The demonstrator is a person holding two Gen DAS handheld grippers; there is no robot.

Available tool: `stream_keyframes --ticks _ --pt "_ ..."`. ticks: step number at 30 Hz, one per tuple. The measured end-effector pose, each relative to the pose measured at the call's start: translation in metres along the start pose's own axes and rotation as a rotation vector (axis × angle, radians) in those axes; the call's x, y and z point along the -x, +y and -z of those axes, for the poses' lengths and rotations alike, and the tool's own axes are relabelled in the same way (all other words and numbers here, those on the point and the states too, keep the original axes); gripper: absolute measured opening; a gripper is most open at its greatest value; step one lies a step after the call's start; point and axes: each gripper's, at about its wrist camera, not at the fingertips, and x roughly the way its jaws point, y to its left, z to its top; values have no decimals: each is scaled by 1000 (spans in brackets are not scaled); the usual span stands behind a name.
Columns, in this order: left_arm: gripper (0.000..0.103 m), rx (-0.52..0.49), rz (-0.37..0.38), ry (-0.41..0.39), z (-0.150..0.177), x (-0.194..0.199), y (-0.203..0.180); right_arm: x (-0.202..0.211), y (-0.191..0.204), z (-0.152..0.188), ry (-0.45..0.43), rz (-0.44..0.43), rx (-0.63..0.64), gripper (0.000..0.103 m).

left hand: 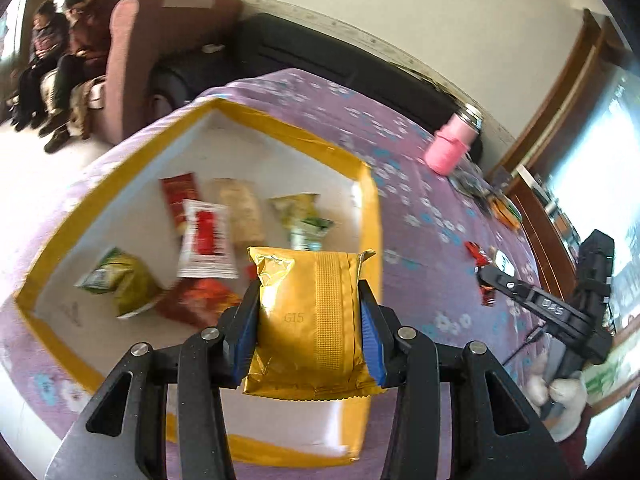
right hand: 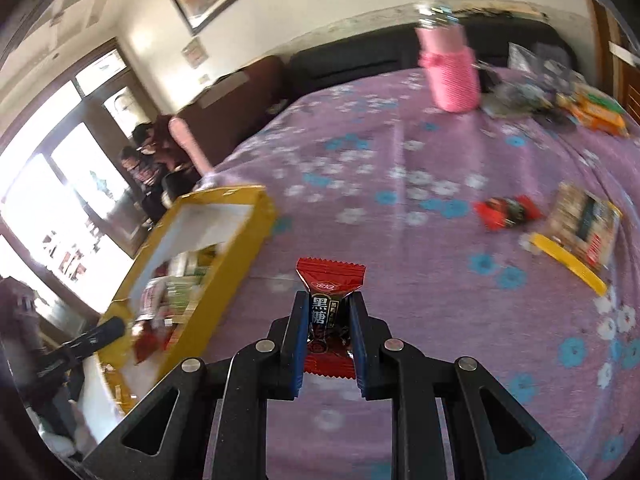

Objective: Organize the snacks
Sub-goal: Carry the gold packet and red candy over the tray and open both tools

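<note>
Currently, a gold foil snack packet [left hand: 310, 320] is sitting upright between the blue pads of the left gripper [left hand: 310, 324], which is clenching it by its two side edges so the seam faces the camera; the packet is hanging over the near, six o'clock part of a yellow-rimmed box [left hand: 280, 128], probably so it can be dropped inside. Several snacks are already lying on the box's white floor: a white and red sachet [left hand: 208, 240] near the centre, a green and yellow bag [left hand: 120, 280] at about nine o'clock, and a green packet [left hand: 300, 216] toward one o'clock. In the right wrist view, the right gripper [right hand: 330, 320] is pinching a small red and black wrapped candy [right hand: 330, 308] at its waist, its twisted ends poking out above and below the pads, held above the purple flowered tablecloth [right hand: 400, 152]. From there the box is lying at about nine o'clock, so the candy is likely headed the same way. Two items are waiting loose on the cloth at two to three o'clock: another red candy [right hand: 506, 212] and a flat printed packet [right hand: 580, 228]. A pink flask [right hand: 452, 72] is standing at one o'clock, well apart.
</note>
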Motion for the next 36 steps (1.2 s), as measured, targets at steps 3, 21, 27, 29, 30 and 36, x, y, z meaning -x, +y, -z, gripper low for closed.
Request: stream_keyframes --ticks 3,21,27,29,30,36 --pt "43 27 -29 -5 -1 2 17 -4 32 -5 16 -46 48 20" --pt "43 67 -99 19 3 -3 59 -72 166 34 239 -211 237 19" --pt "43 23 -203 7 3 -2 61 -91 180 50 295 -159 295 20" --pt "43 15 -208 14 4 -3 61 -97 182 52 307 -141 303 22" --pt "43 9 -214 15 4 -3 61 -99 182 52 306 -136 306 22" --pt "47 3 -219 43 5 -8 58 -113 182 41 306 -89 304 22"
